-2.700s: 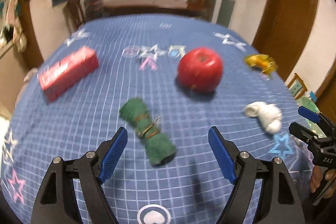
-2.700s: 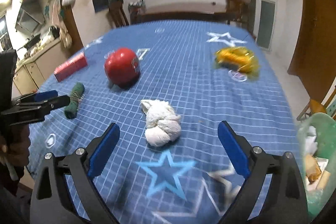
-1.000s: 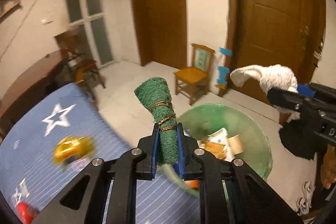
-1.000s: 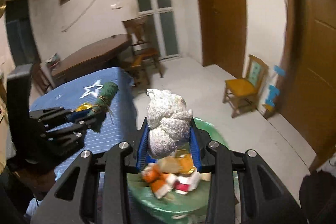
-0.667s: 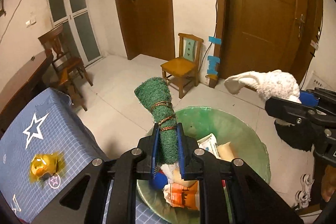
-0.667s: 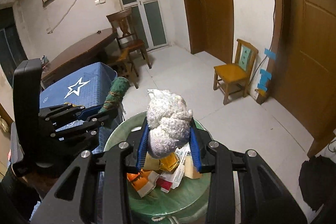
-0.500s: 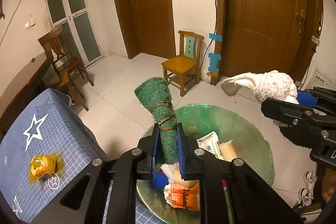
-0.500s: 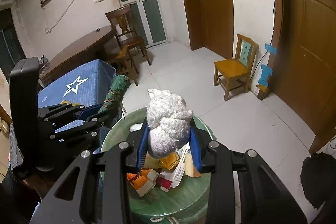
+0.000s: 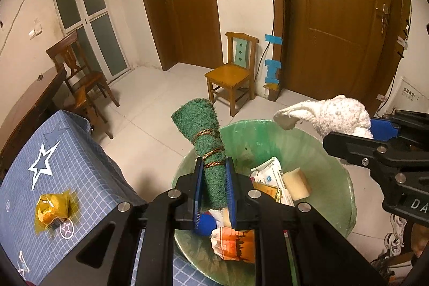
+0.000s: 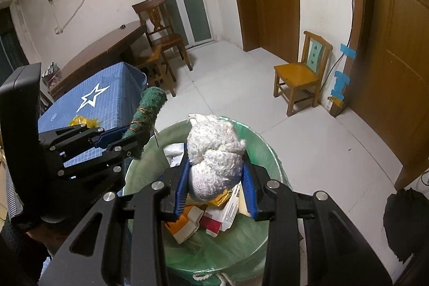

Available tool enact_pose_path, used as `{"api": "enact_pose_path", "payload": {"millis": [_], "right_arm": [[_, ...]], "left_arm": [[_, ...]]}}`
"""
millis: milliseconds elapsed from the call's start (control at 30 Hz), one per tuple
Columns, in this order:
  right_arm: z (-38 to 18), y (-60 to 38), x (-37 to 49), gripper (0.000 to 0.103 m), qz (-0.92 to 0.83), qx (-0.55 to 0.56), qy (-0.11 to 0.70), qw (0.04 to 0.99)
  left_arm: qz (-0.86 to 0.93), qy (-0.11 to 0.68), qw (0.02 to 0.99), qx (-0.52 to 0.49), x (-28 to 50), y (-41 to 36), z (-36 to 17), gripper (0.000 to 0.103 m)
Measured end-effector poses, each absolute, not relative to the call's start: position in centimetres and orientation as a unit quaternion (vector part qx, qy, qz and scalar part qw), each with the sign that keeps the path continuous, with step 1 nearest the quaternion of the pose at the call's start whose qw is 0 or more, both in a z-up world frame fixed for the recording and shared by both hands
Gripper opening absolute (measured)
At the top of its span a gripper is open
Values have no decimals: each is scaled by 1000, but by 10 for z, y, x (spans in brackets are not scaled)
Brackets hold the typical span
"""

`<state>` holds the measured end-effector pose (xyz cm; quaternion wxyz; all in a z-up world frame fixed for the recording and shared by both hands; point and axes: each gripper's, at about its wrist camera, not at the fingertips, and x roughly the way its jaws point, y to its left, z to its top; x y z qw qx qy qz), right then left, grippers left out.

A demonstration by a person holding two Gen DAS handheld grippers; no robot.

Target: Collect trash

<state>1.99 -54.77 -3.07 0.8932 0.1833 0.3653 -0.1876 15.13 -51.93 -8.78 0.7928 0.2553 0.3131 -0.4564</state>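
The left tool (image 9: 214, 189) is a matte black plastic frame of angular, open-triangle arms, joined by round silver screws, ending in two flat blue finger pads (image 9: 198, 189). The right tool (image 10: 214, 185) is built alike: black linkage arms, silver screw heads, blue pads (image 10: 248, 189) on the fingers. Seen from the left wrist view, its black body bears pale embossed letters, partly cut off at the right edge.

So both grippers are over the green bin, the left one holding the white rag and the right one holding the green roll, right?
Swapped. In the left wrist view the left gripper clamps the green roll, and in the right wrist view the right gripper clamps the white rag. Both are over the green bin.
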Motion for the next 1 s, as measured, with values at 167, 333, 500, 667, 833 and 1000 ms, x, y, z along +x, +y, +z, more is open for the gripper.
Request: {"api": "enact_pose_path", "payload": {"millis": [167,333,500,667,833,1000], "right_arm": [[-33,-546,26,44,-192,174,372,891],[-33,-548,22,54,-201,179,364,892],[-33,-546,19,54,-199,174,363,894],[-30,-543,16,54,-200,176,358,895],[-23,-532,6,54,-202,169,345,901],[-11,-507,-20,85,-230,145,306,912]], "left_arm": [[-456,323,788,260,153,-518,-92,36],[-457,319,789,257,154,-515,-90,45],[-457,318,790,257,152,-513,-90,45],[-454,312,792,262,148,-510,-91,45],[-445,307,801,259,144,-501,-85,51],[-436,272,821,249,126,-474,-74,78]]}}
